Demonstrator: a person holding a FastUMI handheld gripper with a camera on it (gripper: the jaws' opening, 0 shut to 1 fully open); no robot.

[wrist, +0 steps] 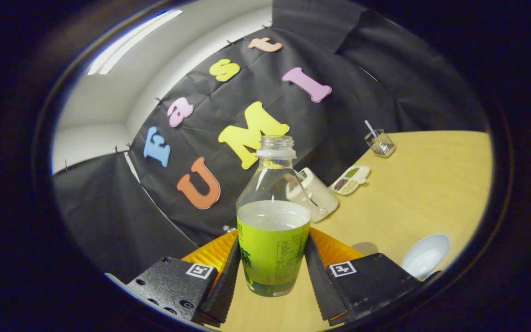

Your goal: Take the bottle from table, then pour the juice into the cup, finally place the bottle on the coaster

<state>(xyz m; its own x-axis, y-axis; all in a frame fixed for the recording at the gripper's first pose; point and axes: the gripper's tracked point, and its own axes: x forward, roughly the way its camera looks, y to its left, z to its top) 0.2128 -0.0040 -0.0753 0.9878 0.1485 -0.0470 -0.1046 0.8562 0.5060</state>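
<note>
A clear plastic bottle point(272, 240) with a lime-green label and no cap stands between my fingers. Pale liquid fills it to roughly half its height. My gripper point(272, 258) is shut on the bottle, with both fingers point(225, 281) pressing on the labelled lower part from either side. The wooden table point(431, 184) appears slanted behind the bottle. Just beyond the bottle, partly hidden by it, sits a cream-coloured cup point(319, 194). I cannot tell whether the bottle's base touches the table.
A small white divided dish point(351, 179) with grains lies past the cream cup. Further back stands a small glass point(380, 143) with a straw. A white bowl point(425, 255) sits right of my fingers. Black cloth walls off the table's far side.
</note>
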